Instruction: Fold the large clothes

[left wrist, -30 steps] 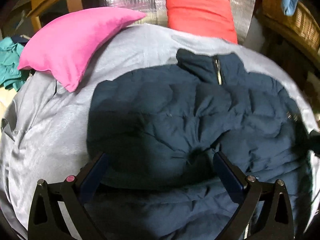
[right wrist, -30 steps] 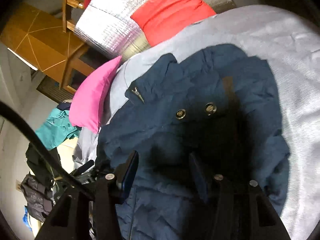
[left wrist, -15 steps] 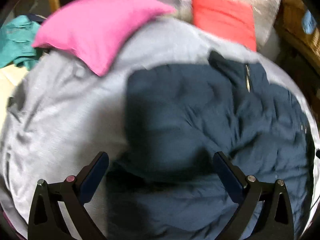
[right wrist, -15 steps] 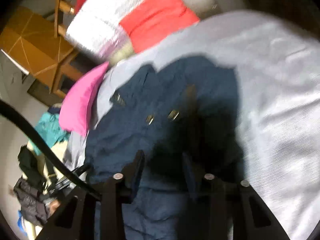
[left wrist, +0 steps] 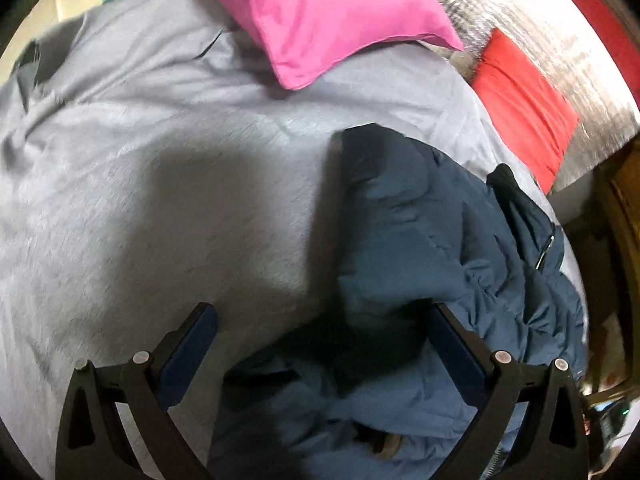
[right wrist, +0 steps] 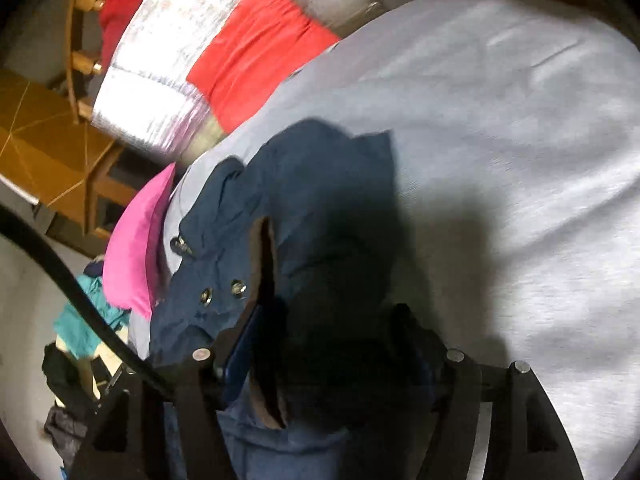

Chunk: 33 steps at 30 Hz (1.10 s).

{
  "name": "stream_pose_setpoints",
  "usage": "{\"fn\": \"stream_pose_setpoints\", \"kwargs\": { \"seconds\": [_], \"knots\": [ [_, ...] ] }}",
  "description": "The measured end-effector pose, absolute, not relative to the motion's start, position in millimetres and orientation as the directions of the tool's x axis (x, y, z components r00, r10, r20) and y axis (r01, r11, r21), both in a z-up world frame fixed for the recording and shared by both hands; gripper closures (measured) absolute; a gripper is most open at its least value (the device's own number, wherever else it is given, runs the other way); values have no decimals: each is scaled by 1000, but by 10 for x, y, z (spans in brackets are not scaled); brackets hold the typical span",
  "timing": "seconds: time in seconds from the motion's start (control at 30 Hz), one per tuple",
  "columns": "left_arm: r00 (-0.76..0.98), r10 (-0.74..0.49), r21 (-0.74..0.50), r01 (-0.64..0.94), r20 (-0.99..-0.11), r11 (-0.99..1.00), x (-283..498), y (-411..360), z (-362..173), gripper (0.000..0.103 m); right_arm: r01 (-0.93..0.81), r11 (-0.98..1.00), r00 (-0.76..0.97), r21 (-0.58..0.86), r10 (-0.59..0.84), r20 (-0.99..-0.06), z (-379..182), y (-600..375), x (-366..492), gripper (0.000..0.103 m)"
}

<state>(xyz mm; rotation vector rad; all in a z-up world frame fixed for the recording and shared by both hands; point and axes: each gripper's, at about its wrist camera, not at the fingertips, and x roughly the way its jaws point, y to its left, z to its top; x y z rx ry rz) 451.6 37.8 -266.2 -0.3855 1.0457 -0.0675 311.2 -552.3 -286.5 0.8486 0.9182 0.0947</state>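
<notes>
Fingers (left wrist: 202, 326) of left gripper (left wrist: 320, 332) wide apart, empty, over crumpled navy jacket (left wrist: 420, 248) at 3 o'clock on bed (left wrist: 140, 160). Right gripper (right wrist: 328, 340) just opening, fingers half-spread, jacket between, grip unclear.

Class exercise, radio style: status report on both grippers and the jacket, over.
Left gripper open above the navy jacket. Right gripper open over it, jaws just been widening, nothing pinched. Jacket rumpled on grey bedcover. Pink pillow clear of it.

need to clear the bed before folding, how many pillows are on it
2. A pink pillow lies at the head of the grey bed cover, left of the navy jacket; a red pillow leans against the silver headboard. More may be hidden.
</notes>
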Motion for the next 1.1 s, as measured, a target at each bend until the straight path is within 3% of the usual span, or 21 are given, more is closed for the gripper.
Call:
{"fn": "stream_pose_setpoints", "kwargs": {
  "seconds": [0.1, 0.17, 0.3, 0.43, 0.57, 0.73, 0.87, 1.0, 1.1],
  "knots": [
    [498, -268, -352, -80, -825, 933, 4527, 300, -2653, 0, 244, 678, 633, 693, 430, -644, -2826, -5416, 3147, 61],
    [492, -306, -369, -34, -815, 929, 4517, 182, -2618, 0, 218, 714, 648, 666, 405, -645, -2688, -5326, 3142, 64],
    [488, -235, -273, -6, -841, 962, 4506, 3, -2616, 0, 151, 780, 673, 607, 369, -641, -2459, -5165, 3060, 64],
    [473, -213, -241, 3, -855, 971, 4525, -36, -2691, 0, 250, 809, 597, 532, 304, -743, -2704, -5160, 3136, 64],
    [490, -187, -224, -19, -852, 974, 4412, 25, -2505, 0, 251, 819, 626, 515, 269, -732, -2488, -5220, 3067, 64],
    [631, -149, -165, 34, -761, 986, 4228, -33, -2087, 0, 236, 871, 747, 431, 121, -653, -2039, -5151, 2844, 57],
    [639, -166, -106, 131, -751, 986, 4213, -302, -2086, 0, 116, 888, 763, 445, 207, -612, -1972, -4894, 2886, 57],
    [537, -138, -44, 183, -832, 982, 4268, -492, -2395, 0, 46, 861, 610, 507, 378, -697, -2350, -4600, 3127, 57],
    [521, -102, -1, 190, -848, 982, 4270, -538, -2482, 0, 70, 862, 559, 502, 383, -736, -2540, -4534, 3197, 57]
  ]
}}
